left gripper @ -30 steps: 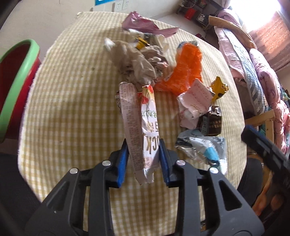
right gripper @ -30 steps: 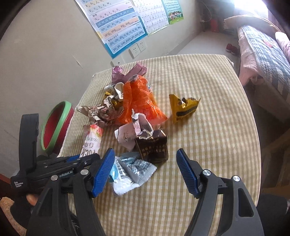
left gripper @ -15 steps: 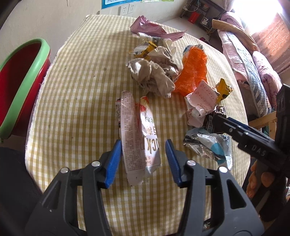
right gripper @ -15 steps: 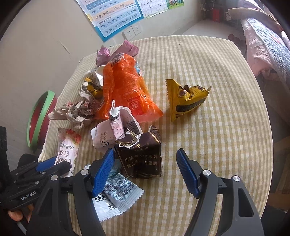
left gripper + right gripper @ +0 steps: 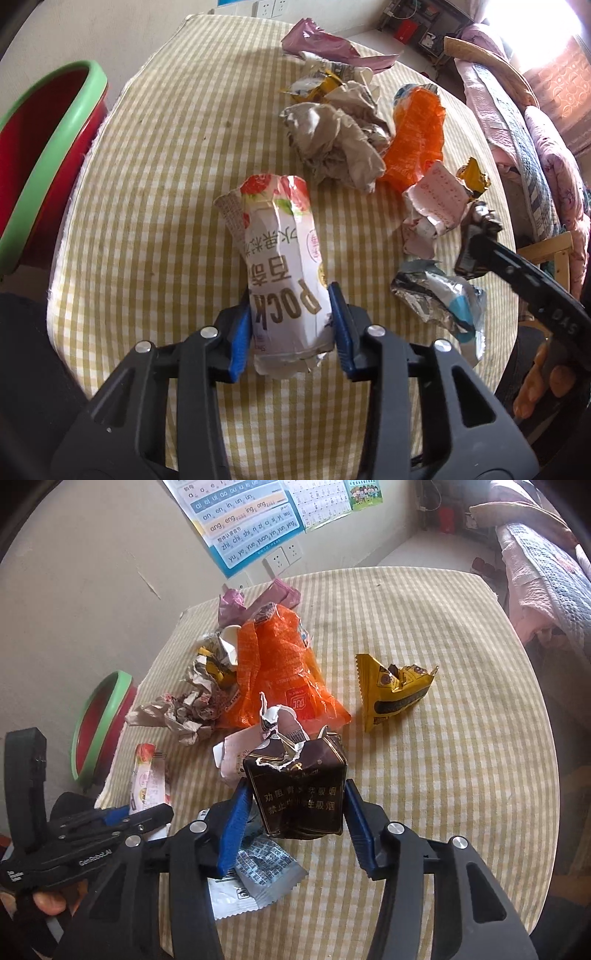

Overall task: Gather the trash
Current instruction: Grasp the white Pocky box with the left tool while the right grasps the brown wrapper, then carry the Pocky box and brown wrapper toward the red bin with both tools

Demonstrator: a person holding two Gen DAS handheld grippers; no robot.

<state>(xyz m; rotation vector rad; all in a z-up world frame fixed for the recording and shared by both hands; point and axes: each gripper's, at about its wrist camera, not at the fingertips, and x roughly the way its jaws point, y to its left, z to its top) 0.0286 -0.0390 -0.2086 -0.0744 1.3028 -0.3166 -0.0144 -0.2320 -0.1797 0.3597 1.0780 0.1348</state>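
My left gripper (image 5: 291, 325) has its blue fingers (image 5: 239, 338) closed against both sides of the white and pink crinkled snack wrapper printed with strawberries (image 5: 282, 273), gripping its near end; the rest of the wrapper runs forward from the fingers over the yellow-and-white checked table (image 5: 155, 192), lifted or lying I cannot tell. My right gripper (image 5: 293, 816) is likewise clamped, its blue fingers (image 5: 232, 827) pressed on the left and right faces of the torn dark brown cigarette pack with gold lettering (image 5: 299, 786), which stands upright between them with its ripped top pointing away. Under and just left of that pack lies the silver and white foil sachet (image 5: 255, 871), flat on the table. Just behind the pack sits a crumpled pale pink paper wrapper (image 5: 240, 753), touching it. Further back is the big orange plastic bag (image 5: 280, 664), with a crumpled brownish paper wad (image 5: 184, 712) against its left side and a mauve plastic bag (image 5: 251, 598) at the far edge. The yellow triangular snack packet (image 5: 391, 690) lies apart to the right. The red basin with a green rim (image 5: 40, 147) sits off the table's left edge, beside my left gripper's view.
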